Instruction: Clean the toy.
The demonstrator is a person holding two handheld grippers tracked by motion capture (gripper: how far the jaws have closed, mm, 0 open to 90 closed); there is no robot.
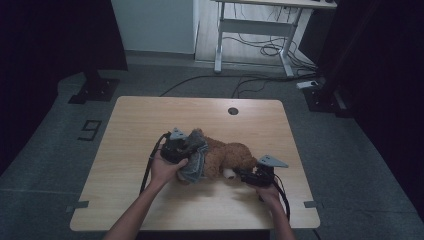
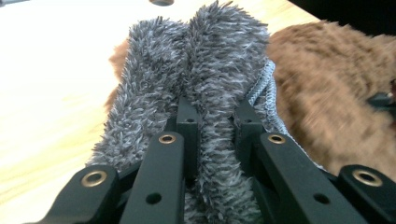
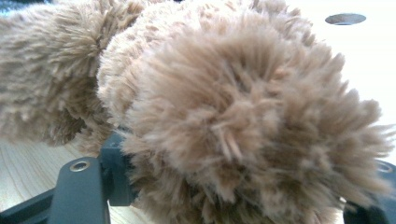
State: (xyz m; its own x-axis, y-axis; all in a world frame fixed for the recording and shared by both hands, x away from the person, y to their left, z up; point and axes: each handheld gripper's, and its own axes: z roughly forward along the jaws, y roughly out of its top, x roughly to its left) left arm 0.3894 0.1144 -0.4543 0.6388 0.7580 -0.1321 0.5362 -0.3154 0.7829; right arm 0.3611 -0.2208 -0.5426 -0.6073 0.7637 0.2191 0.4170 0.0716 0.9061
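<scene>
A brown plush toy (image 1: 227,156) lies on its side in the middle of the wooden table (image 1: 150,120). A grey fuzzy cloth (image 1: 196,161) wraps its left end. My left gripper (image 1: 191,150) is shut on a fold of this grey cloth (image 2: 205,70), with the fur bunched between the jaws of the left gripper (image 2: 217,114). From the right, my right gripper (image 1: 239,174) is closed around a rounded furry limb of the plush toy (image 3: 224,102). That limb bulges between the two jaws of the right gripper (image 3: 243,186) and hides their tips.
A round cable hole (image 1: 233,111) sits near the table's far edge. Beyond the table stand a white desk frame (image 1: 255,30) with loose cables on the floor and dark stands at both sides. A mark shaped like a 9 (image 1: 90,129) is on the floor at left.
</scene>
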